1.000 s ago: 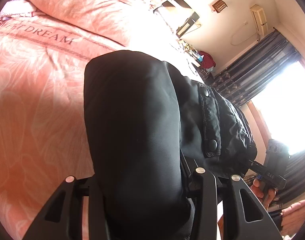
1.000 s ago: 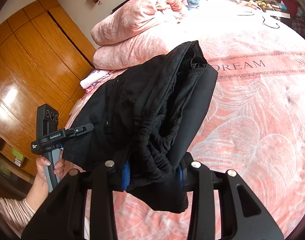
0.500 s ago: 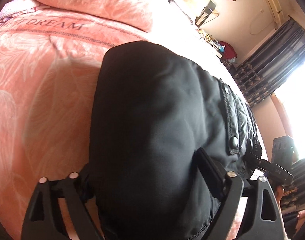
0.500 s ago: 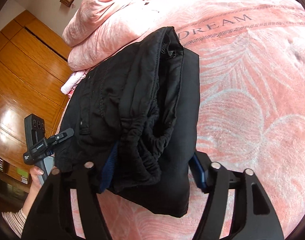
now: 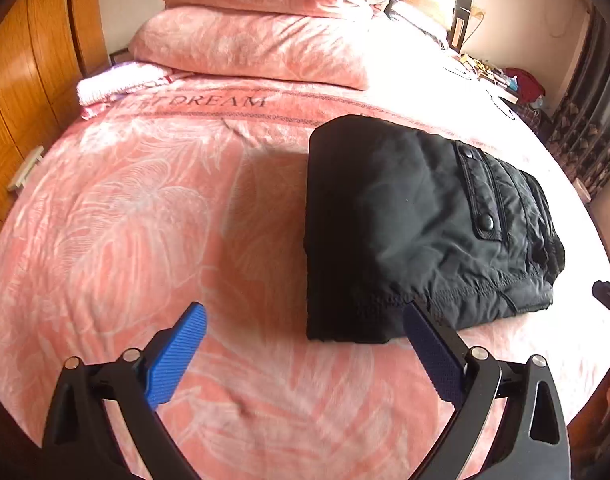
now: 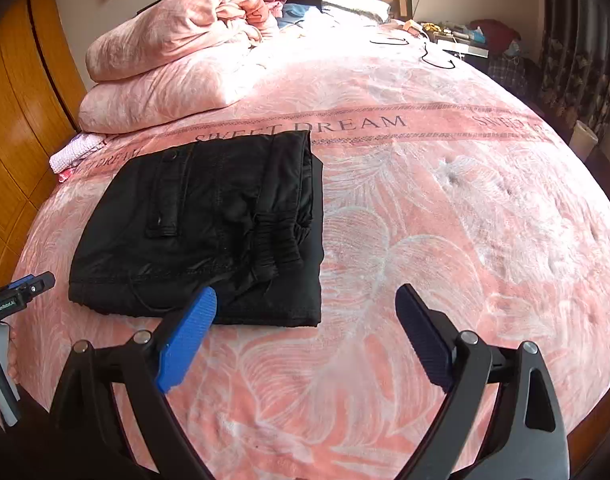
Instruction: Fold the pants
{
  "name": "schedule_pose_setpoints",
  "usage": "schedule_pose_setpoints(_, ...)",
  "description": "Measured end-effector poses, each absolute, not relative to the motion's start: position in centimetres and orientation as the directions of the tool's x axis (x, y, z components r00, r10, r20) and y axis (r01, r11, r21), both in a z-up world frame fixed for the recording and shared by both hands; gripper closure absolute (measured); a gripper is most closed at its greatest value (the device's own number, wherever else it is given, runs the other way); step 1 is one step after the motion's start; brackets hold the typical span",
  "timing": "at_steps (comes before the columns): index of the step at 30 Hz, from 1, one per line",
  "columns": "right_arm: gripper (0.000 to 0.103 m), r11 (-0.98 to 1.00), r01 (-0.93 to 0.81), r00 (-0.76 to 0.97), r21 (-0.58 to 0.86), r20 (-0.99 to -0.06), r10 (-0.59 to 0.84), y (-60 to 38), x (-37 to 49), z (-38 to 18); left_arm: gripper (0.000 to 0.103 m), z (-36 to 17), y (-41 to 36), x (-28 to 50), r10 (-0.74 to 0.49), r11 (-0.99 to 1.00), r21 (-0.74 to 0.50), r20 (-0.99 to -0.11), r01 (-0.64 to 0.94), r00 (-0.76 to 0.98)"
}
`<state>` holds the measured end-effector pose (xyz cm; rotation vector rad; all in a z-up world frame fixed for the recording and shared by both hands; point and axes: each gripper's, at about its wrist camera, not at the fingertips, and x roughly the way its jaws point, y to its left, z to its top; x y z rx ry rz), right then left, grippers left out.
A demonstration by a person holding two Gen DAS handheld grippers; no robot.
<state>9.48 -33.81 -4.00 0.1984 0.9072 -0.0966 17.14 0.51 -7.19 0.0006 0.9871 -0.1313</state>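
Tongs (image 5: 303, 322) (image 6: 305, 304) opening, empty, pants (image 6: 209, 228) released.

Folded pants (image 6: 209, 232) lie on bedspread (image 6: 445, 240); pillows (image 6: 165, 80) seemingly stacked behind.

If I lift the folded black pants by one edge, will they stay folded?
Probably not. The folded black pants are soft stacked layers, so they would likely droop and unfold. The smooth fabric may slip. The bunched elastic waistband offers better purchase.
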Motion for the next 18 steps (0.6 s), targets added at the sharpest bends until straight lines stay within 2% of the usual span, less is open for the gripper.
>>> schedule_pose_setpoints(8,0.003,0.986,0.154,0.656,0.067,-0.753,-0.051,-29.2,5.8,0.4,0.004,-2.3,-0.2,11.6,-0.12,0.993,-0.081,-0.782,0.092,0.611)
schedule_pose_setpoints(13,0.003,0.994,0.099,0.676,0.036,-0.736,-0.041,-27.2,3.7,1.9,0.004,-0.2,-1.4,9.2,-0.156,0.987,-0.093,-0.763,0.132,0.628)
schedule_pose_setpoints(18,0.003,0.994,0.103,0.674,0.032,-0.737,-0.046,-26.6,3.3,1.8,0.004,0.3,-2.6,8.2,-0.138,0.987,-0.047,-0.753,0.157,0.643)
